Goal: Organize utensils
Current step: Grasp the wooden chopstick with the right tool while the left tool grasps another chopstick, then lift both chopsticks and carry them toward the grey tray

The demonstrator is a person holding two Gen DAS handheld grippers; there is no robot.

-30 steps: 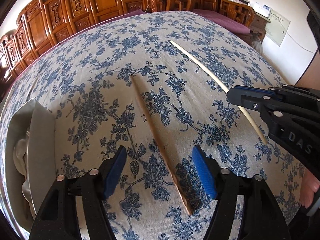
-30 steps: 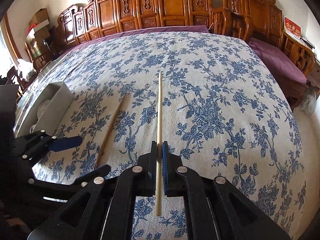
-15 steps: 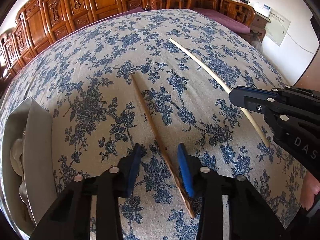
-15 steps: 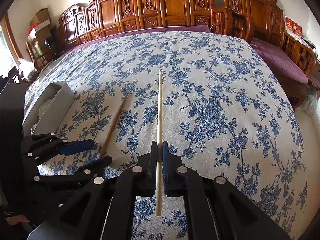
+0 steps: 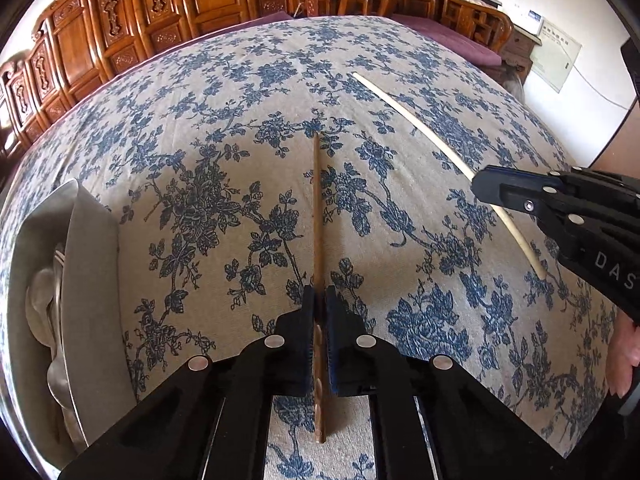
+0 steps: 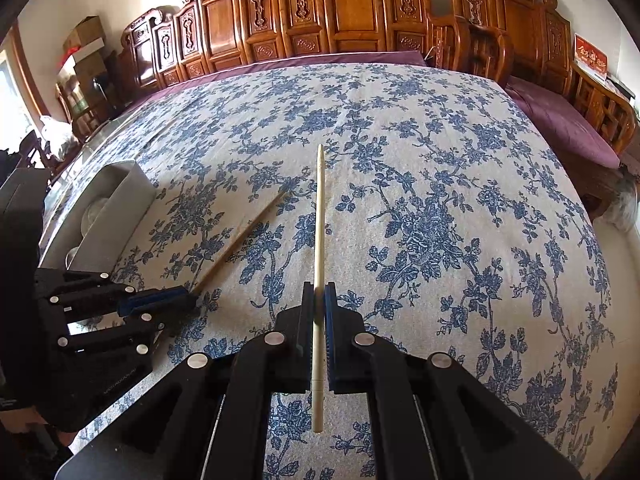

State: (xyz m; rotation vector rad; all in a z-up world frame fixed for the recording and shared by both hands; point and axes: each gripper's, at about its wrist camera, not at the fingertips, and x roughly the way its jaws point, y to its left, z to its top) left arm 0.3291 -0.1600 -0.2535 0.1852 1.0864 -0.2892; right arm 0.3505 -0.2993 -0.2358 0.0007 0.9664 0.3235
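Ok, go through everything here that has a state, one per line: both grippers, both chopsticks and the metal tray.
left gripper: shut on the brown chopstick.
right gripper: shut on the pale chopstick.
brown chopstick: clamped near its thick end, tip pointing away over the tablecloth.
pale chopstick: clamped near its thick end, tip pointing away.
metal tray: open-topped, on the tablecloth, spoons inside.

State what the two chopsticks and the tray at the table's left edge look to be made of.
Dark chopstick: likely wood, brown, matte.
Pale chopstick: probably bamboo or light wood, cream, unvarnished.
Tray: apparently metal, grey with a dull brushed sheen.
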